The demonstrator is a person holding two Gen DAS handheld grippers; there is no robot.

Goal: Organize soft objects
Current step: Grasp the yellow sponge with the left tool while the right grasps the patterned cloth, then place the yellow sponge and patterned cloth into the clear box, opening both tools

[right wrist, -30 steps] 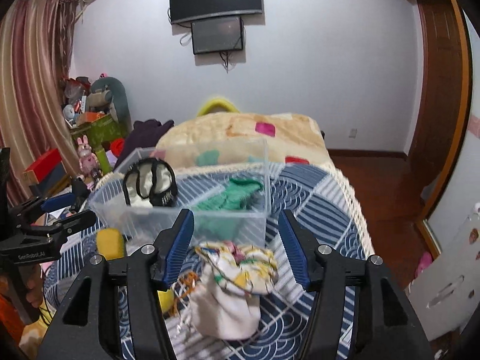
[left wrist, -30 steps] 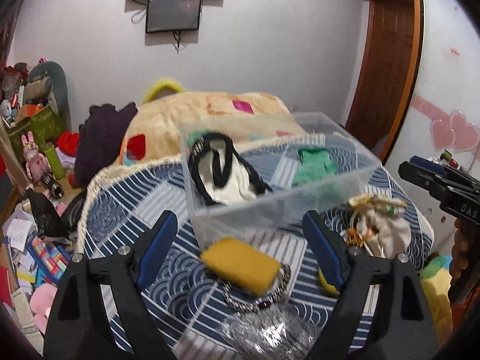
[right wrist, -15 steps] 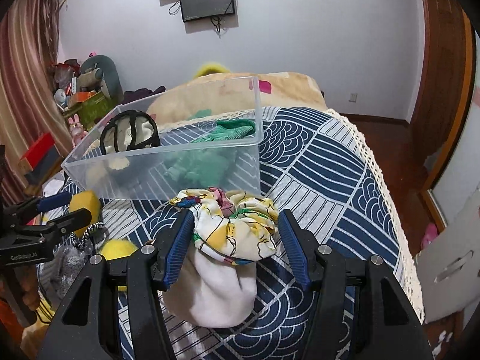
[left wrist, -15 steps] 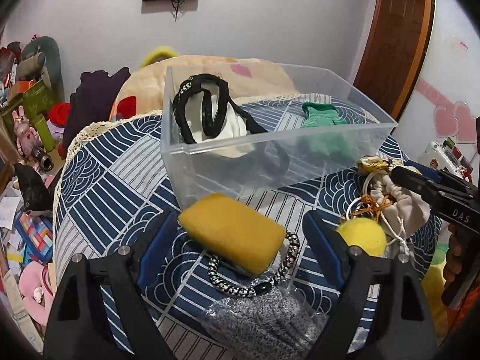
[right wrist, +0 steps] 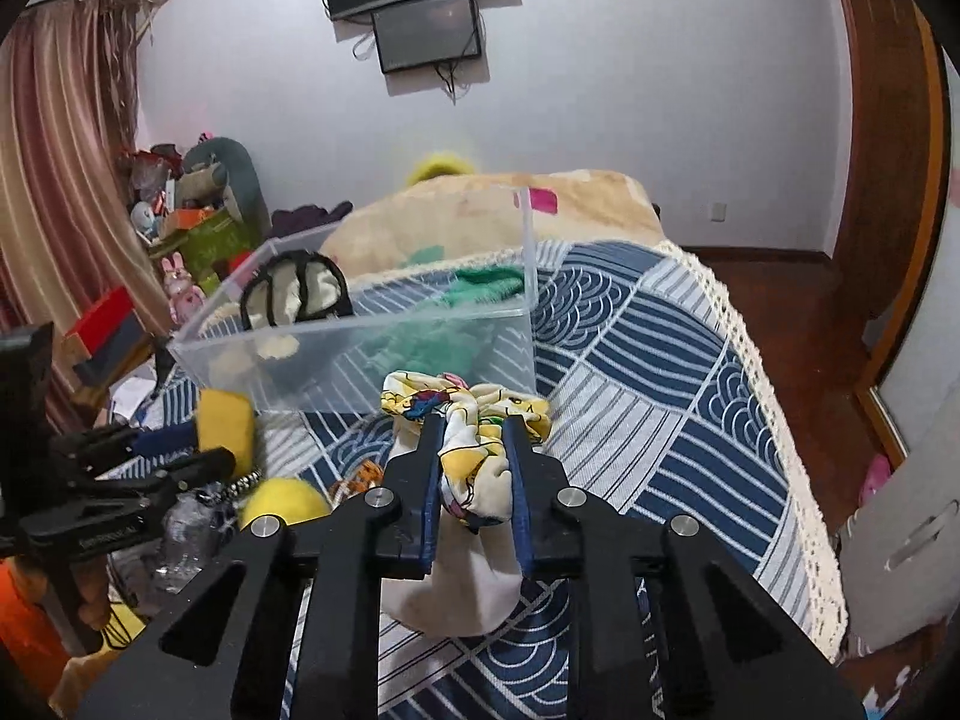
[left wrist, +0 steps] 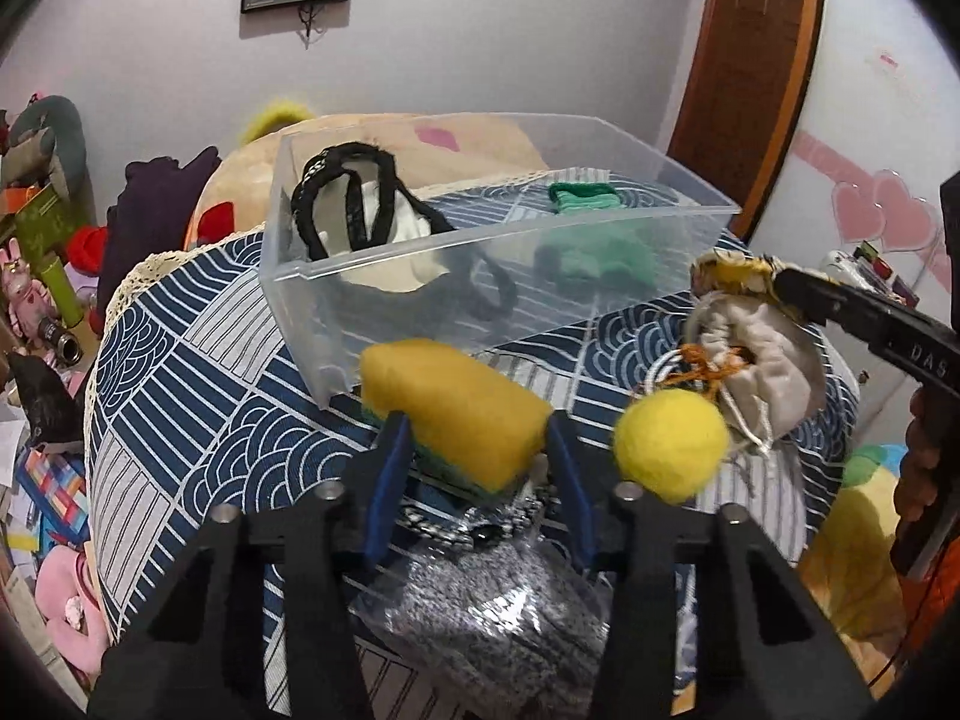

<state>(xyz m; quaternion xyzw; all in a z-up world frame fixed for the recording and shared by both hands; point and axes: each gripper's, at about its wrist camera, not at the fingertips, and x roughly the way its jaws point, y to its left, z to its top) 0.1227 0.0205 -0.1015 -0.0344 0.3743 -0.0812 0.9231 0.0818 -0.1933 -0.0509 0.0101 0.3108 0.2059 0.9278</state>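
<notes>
Two tools grip soft things on the patterned bench beside a clear plastic bin (left wrist: 498, 252). Left tool (left wrist: 480, 450) pinches a spongy yellow block (left wrist: 450, 414); right tool (right wrist: 477, 456) squeezes a printed fabric scrunchie (right wrist: 468, 414) atop a beige drawstring pouch (right wrist: 456, 594). A fuzzy yellow ball (left wrist: 669, 444) lies nearby.

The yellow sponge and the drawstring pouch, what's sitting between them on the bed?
A yellow felt ball lies between the yellow sponge and the drawstring pouch, touching neither; the left wrist view shows it.
</notes>
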